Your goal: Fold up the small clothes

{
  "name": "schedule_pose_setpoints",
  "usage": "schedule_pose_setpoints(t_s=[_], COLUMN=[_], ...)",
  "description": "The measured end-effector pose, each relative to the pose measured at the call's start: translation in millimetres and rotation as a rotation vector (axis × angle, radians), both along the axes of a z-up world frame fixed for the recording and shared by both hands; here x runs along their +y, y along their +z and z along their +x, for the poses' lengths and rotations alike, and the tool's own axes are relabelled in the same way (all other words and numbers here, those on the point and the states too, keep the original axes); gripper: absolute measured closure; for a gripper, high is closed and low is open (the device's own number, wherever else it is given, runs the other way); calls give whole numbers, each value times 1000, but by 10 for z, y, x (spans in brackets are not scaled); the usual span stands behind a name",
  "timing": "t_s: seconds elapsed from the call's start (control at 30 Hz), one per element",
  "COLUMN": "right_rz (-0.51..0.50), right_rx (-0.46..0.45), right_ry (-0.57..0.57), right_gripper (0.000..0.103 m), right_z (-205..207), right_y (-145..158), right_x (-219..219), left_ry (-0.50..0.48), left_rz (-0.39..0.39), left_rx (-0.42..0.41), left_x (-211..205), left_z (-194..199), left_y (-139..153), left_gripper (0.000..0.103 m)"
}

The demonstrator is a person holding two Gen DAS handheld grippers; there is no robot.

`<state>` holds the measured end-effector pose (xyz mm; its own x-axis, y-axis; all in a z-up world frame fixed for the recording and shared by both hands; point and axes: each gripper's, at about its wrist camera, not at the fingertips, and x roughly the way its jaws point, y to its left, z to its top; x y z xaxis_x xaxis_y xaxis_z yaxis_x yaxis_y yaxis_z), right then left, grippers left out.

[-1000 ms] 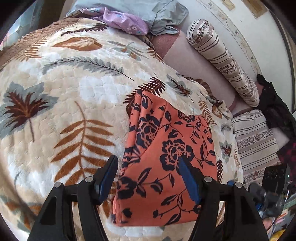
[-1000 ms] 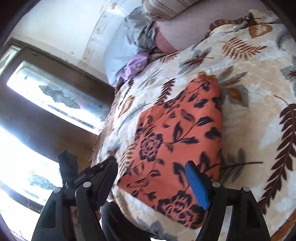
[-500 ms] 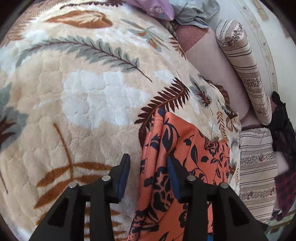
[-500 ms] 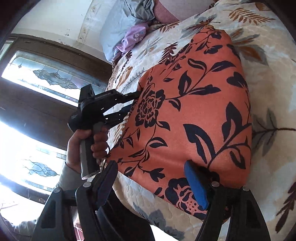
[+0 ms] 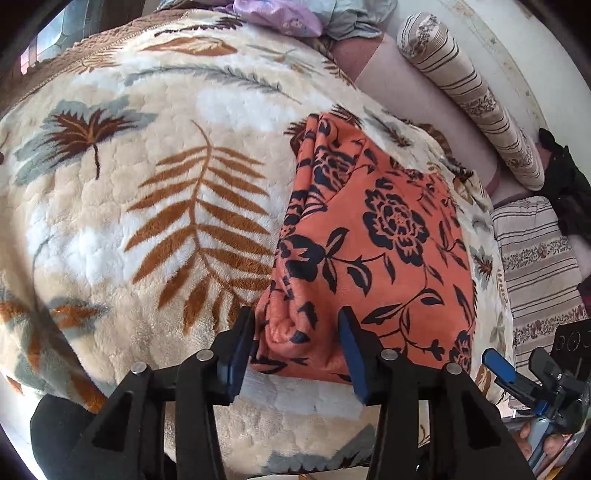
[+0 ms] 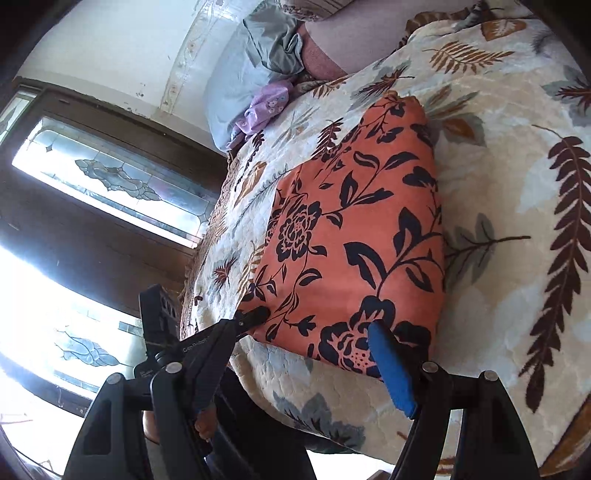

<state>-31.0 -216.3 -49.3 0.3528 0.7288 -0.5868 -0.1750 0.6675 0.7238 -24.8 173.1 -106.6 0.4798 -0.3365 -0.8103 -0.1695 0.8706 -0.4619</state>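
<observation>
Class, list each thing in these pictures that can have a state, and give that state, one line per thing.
orange floral garment: folded, lying flat on the blanket.
leaf-print blanket: spread over the bed.
left gripper: open, jaws astride the garment's near corner, just opening.
right gripper: open, at the garment's near edge.
purple cloth: crumpled by the pillows.
striped bolster: lying along the wall.

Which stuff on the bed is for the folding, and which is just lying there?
For the folding:
- orange flowered garment, folded on the leaf blanket
- left claw, just opening, the garment's near corner between its fingers
- right claw, open at the garment's near edge

Just lying about:
- purple cloth
- grey cloth
- striped bolster
- dark clothes
</observation>
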Motion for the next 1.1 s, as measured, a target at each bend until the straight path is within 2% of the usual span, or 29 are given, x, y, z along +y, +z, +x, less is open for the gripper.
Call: schedule_pose_setpoints(t_s=[0.13,0.23,0.4,0.57,0.73,0.83,0.93,1.07,1.1], right_rz=[25,48,80,80,73,71,55,38,19], right_rx=[3,33,88,111,120,138,159,220,236], right_ry=[-68,-120,-184,-196,-178,-165,-152,-115,-101], right_gripper=[26,25,25,25,25,25,25,25,25], right_z=[-59,-78,-88,-56,229,527,837,1170,1216], right_y=[41,-29,-185,-274,-319,-371,-463,-712,-782], right_x=[-260,-419,-633,-670,-622,-573,-497,-302,-233], left_ry=[-19,-30,-13,-15,-33,-44,-65,-102,-114], left_rz=[41,31,1,-40,-68,-115,-147,-134,-116], left_rx=[-86,-121,-98,-72,-86,-93,-82,56,44], left_x=[-43,-18,61,77,79,76,69,19,2], left_z=[-66,-47,61,108,317,533,752,994,992], left_y=[271,352,292,186,228,239,137,-289,-330], left_gripper=[37,35,35,35,35,26,24,27,29])
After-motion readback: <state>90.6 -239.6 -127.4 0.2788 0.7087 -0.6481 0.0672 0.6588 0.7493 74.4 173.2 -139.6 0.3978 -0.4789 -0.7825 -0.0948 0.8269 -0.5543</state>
